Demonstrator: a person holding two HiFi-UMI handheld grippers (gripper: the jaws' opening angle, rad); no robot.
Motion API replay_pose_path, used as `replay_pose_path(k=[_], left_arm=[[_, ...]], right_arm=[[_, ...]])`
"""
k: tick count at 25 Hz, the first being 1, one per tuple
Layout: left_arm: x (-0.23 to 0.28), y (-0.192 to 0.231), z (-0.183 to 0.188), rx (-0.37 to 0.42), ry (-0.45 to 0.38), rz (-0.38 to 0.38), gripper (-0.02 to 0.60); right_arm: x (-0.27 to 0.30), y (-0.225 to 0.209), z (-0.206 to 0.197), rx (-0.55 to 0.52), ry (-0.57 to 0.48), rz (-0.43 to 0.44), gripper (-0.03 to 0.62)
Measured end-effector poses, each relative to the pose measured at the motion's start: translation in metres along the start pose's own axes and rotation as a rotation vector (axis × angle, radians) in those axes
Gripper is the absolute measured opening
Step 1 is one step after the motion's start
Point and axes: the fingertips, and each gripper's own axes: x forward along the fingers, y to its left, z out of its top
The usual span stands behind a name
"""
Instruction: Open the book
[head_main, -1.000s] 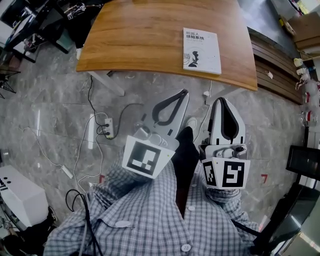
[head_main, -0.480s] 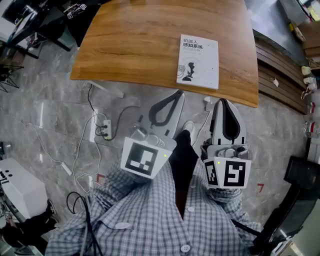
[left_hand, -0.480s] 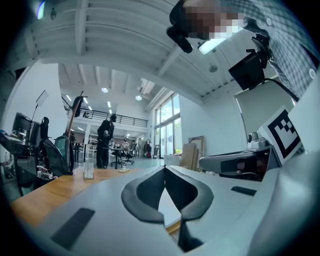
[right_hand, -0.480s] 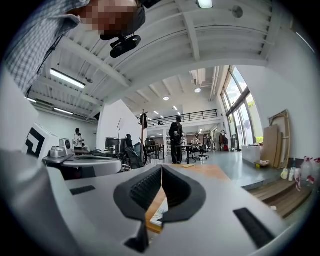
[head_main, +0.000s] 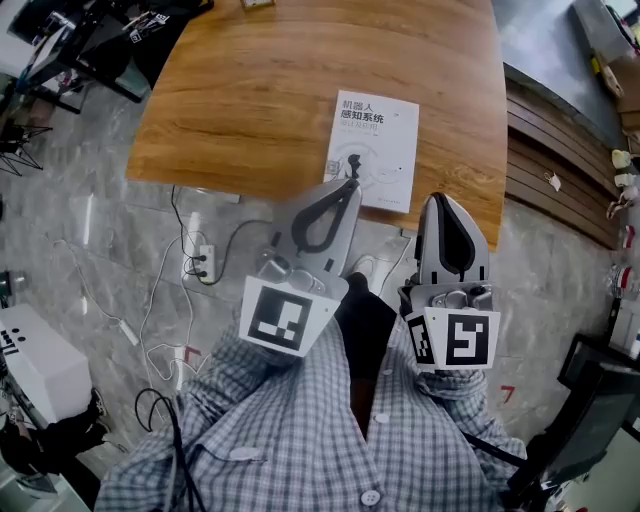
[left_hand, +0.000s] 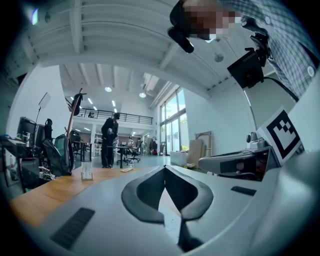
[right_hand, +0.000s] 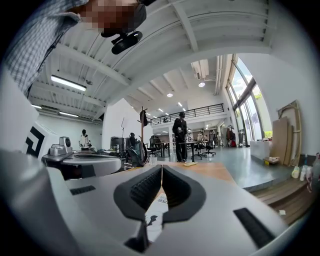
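Observation:
A white closed book (head_main: 372, 148) with black print lies flat near the front edge of a wooden table (head_main: 260, 90). My left gripper (head_main: 350, 186) is shut and empty, its tip over the book's near left corner in the head view. My right gripper (head_main: 443, 199) is shut and empty too, its tip at the table's front edge just right of the book. Through the right gripper's closed jaws I see a strip of the book cover (right_hand: 159, 205). A pale strip of the book (left_hand: 167, 202) also shows between the left gripper's jaws.
A power strip (head_main: 195, 258) and loose cables (head_main: 150, 310) lie on the grey floor under the table's left front. A white box (head_main: 30, 365) stands at the left. Dark wooden boards (head_main: 560, 170) run along the right. People stand at a far desk (right_hand: 181, 131).
Both grippers have moved forward toward the table. The book and table edge now sit closer, with the left tip over the book's corner. Both jaws stay shut.

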Motion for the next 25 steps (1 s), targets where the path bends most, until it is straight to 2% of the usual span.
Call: replay_pose_path(k=[6, 12, 16, 20, 25], left_arm=[[0.043, 0.004, -0.002, 0.006, 0.022, 0.047, 0.000], [0.060, 0.017, -0.028, 0.000, 0.086, 0.094, 0.000], [0.073, 0.025, -0.054, -0.004, 0.130, 0.095, 0.000], [0.083, 0.040, -0.092, 0.023, 0.217, 0.076, 0.000], [0.094, 0.053, -0.142, 0.034, 0.318, 0.048, 0.000]], right_arm=[[0.031, -0.037, -0.001, 0.010, 0.020, 0.046, 0.020], [0.056, -0.054, -0.031, 0.025, 0.101, 0.065, 0.020], [0.070, -0.065, -0.067, 0.075, 0.213, 0.059, 0.020], [0.089, -0.073, -0.114, 0.167, 0.371, 0.058, 0.020], [0.106, -0.085, -0.172, 0.181, 0.541, 0.080, 0.021]])
